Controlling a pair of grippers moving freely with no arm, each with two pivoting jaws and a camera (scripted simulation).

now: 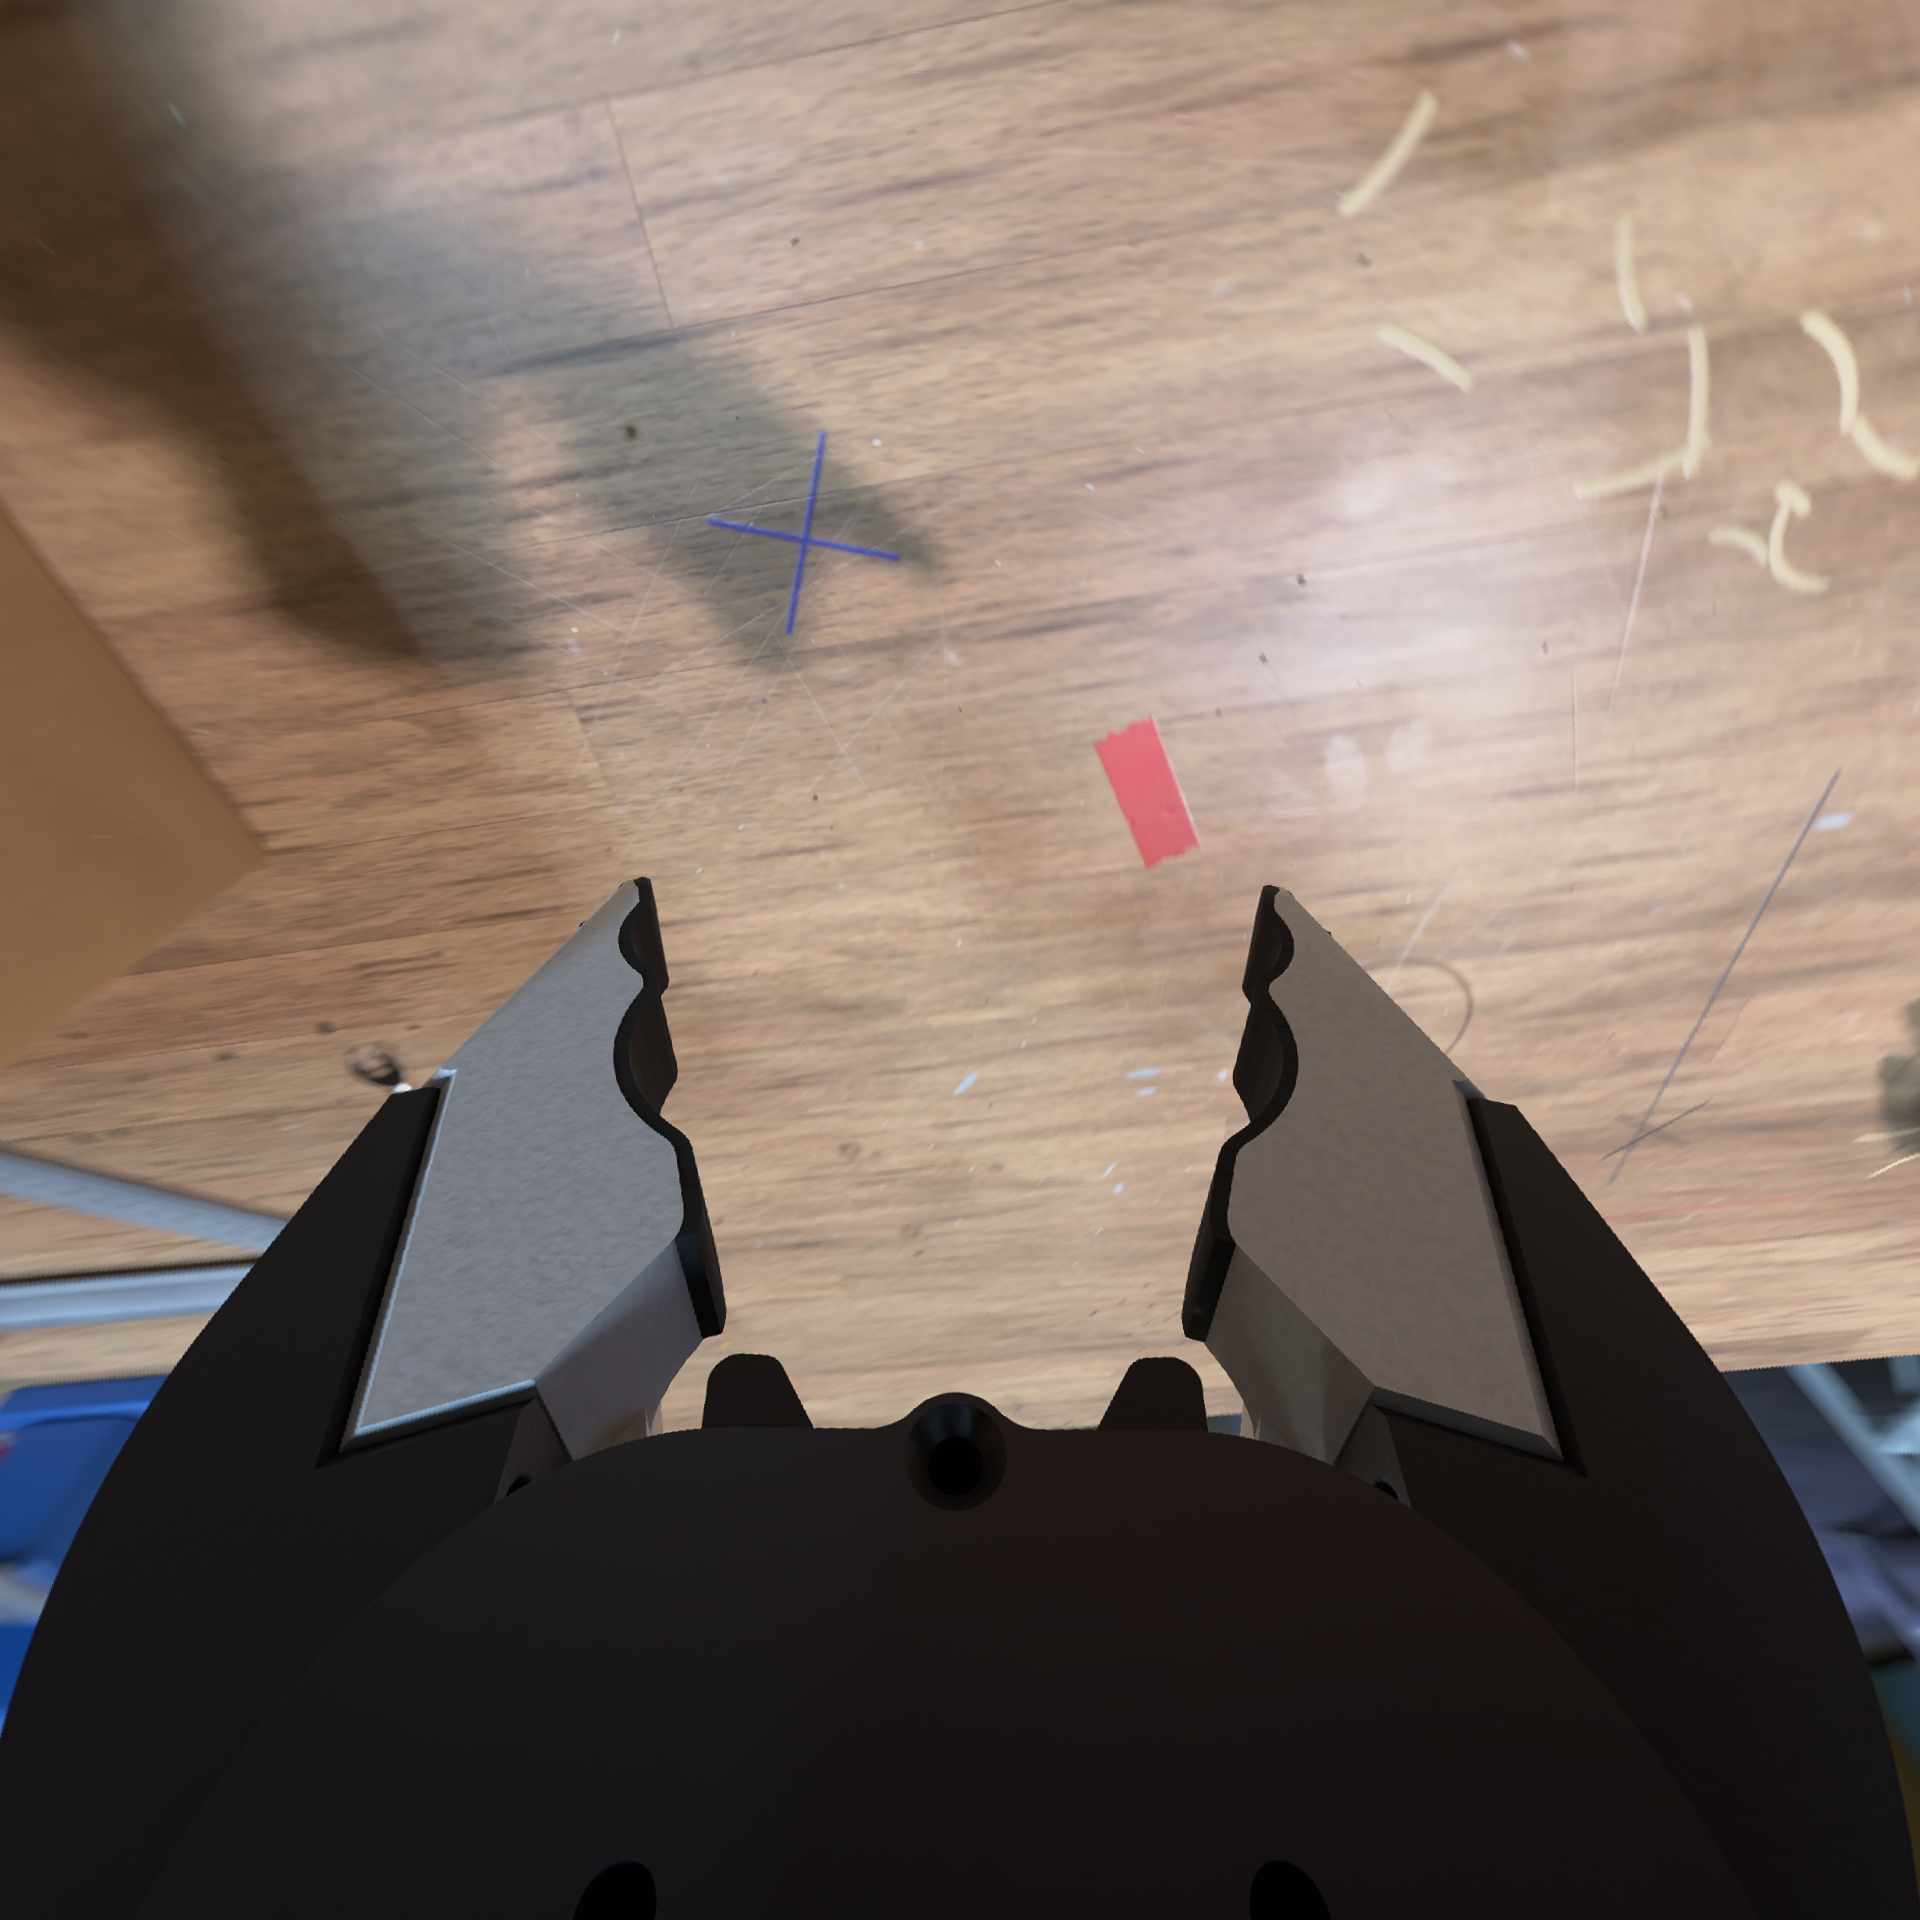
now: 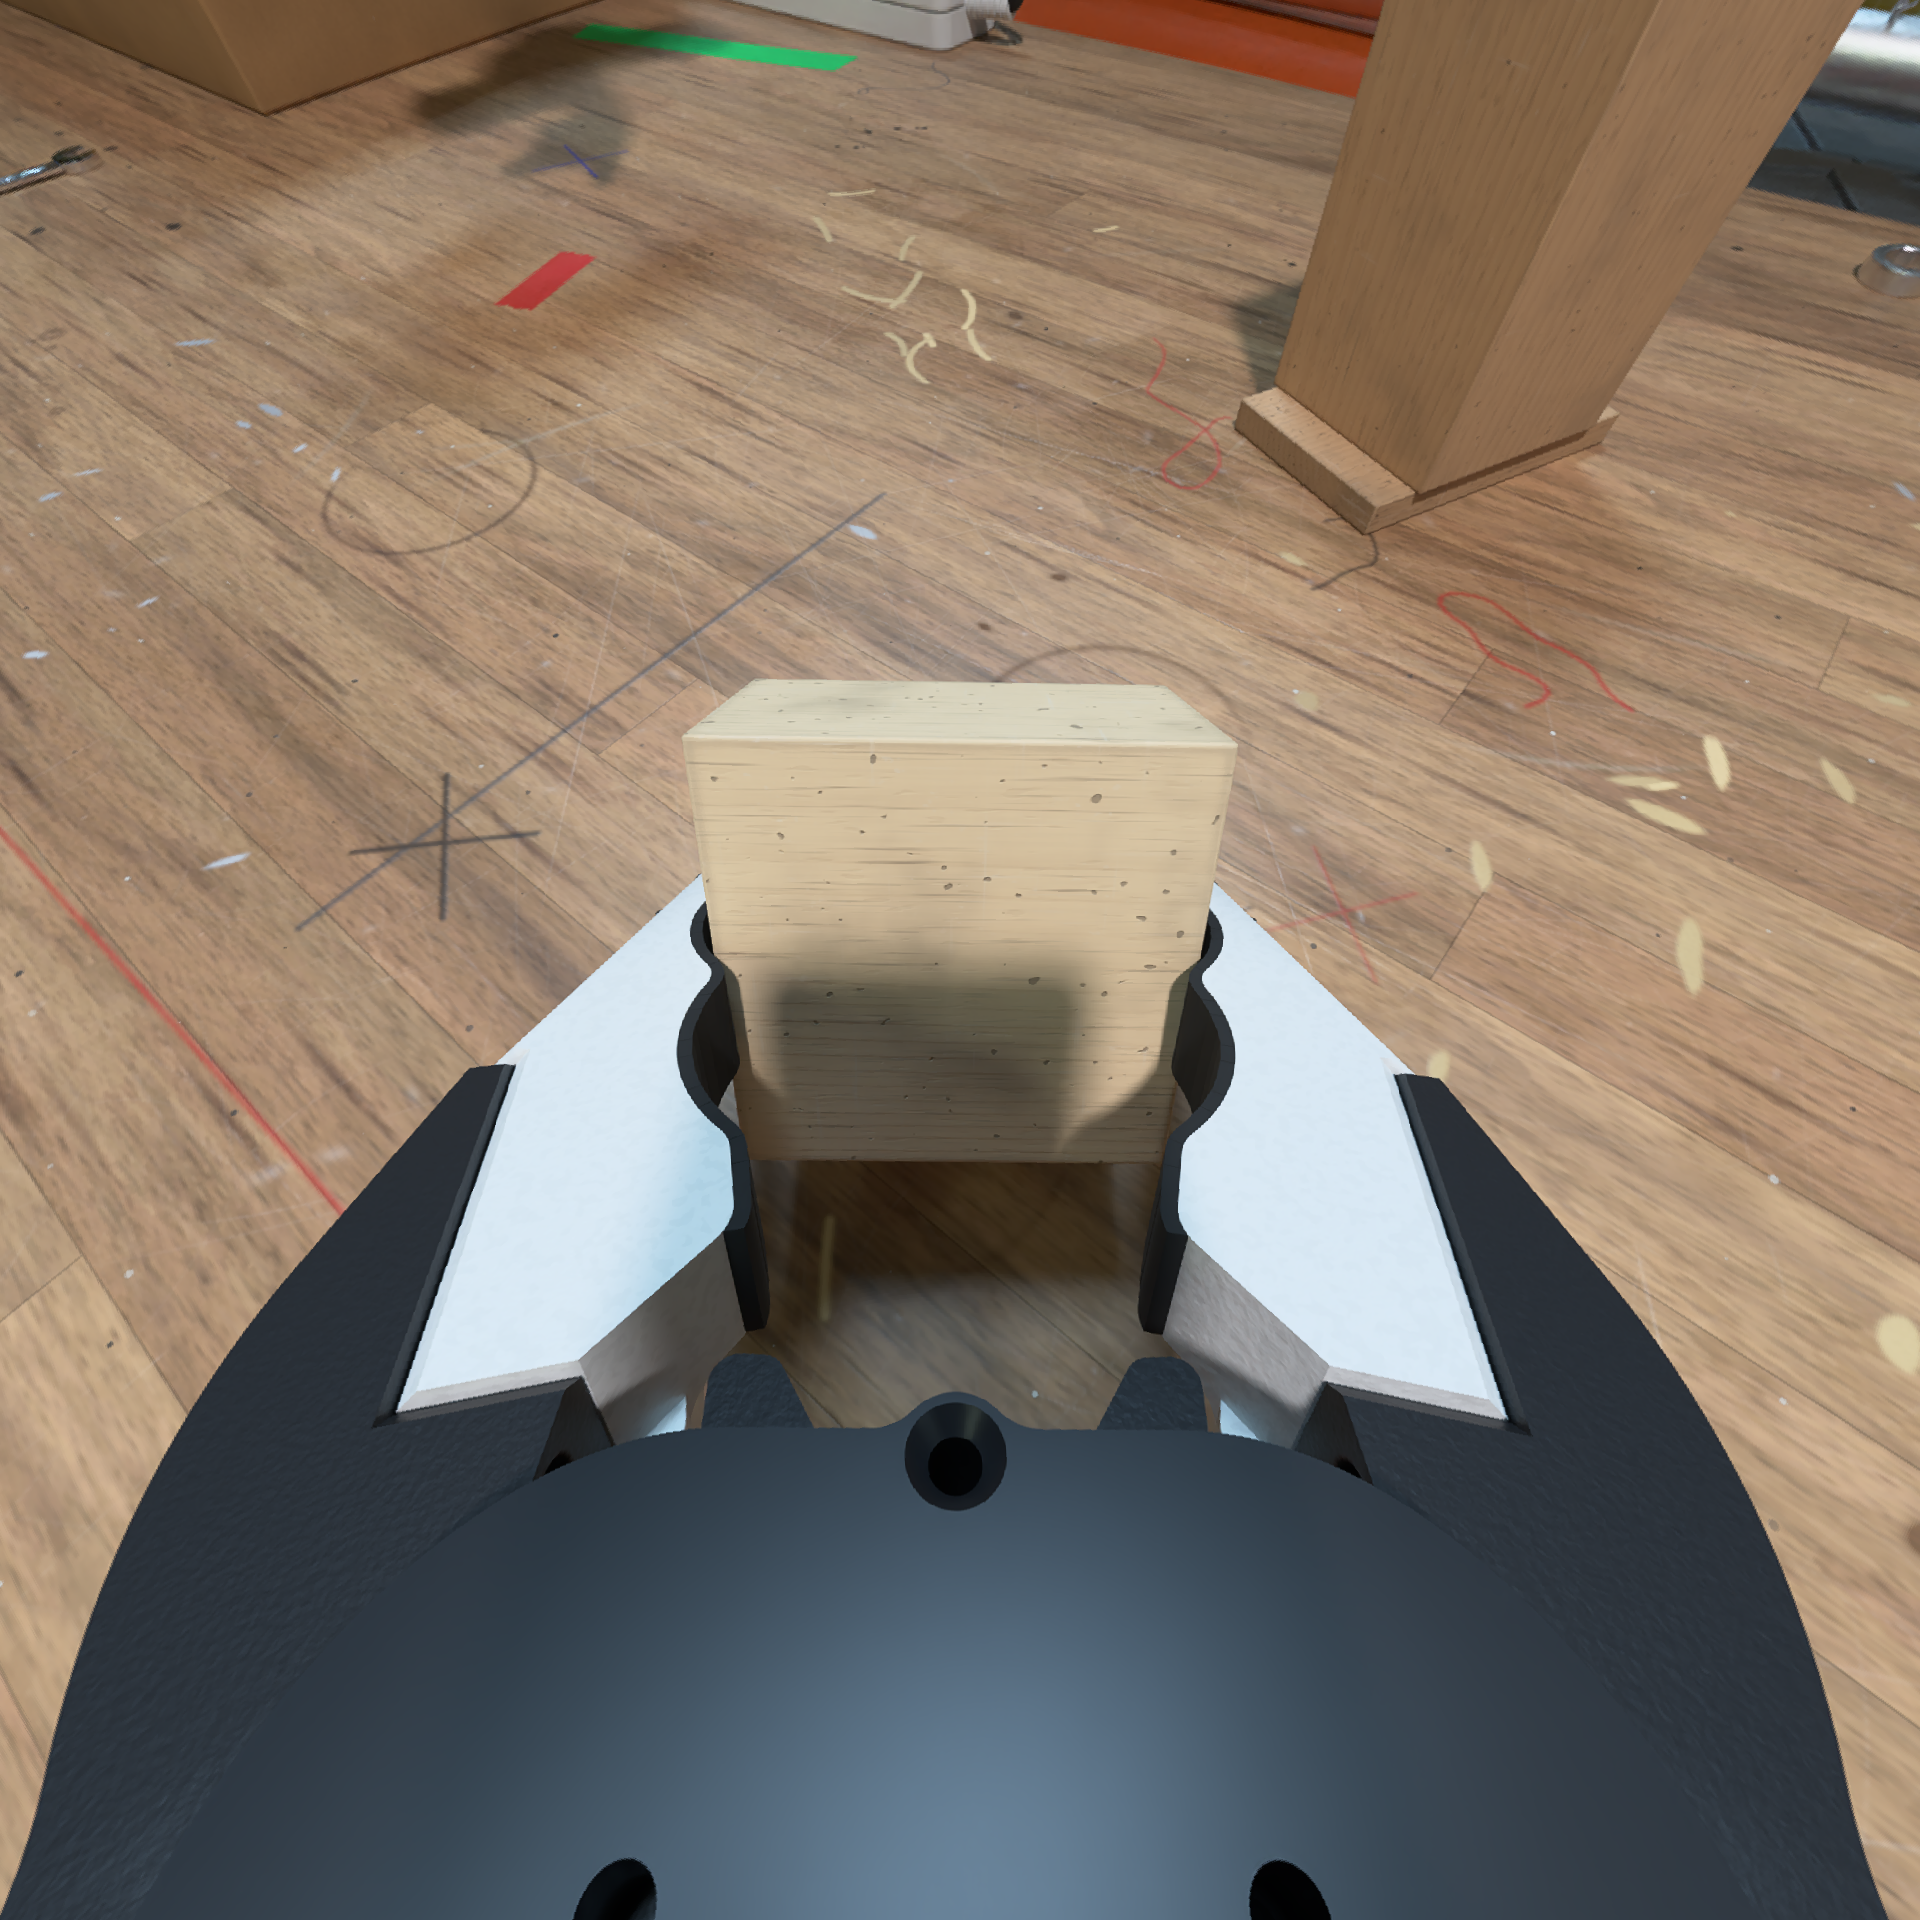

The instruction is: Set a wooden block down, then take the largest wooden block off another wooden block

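My right gripper (image 2: pixel 956 920) is shut on a pale wooden block (image 2: pixel 956 821), which sits between its fingertips a little above the table. Far right in the right wrist view, a tall large wooden block (image 2: pixel 1527 208) stands upright on a thin flat wooden block (image 2: pixel 1340 462). My left gripper (image 1: pixel 956 894) is open and empty. It points down at the wooden table (image 1: pixel 1039 260), near a blue cross mark (image 1: pixel 805 535). No block shows in the left wrist view.
A cardboard box stands at the left (image 1: pixel 83 790) and shows far left in the right wrist view (image 2: pixel 260 47). Red tape (image 1: pixel 1146 790), green tape (image 2: pixel 717 47), wood shavings (image 1: pixel 1704 416), a wrench (image 2: pixel 47 166) and a metal part (image 2: pixel 1891 270) lie on the table. The table's edge (image 1: pixel 1558 1356) is close below my left gripper.
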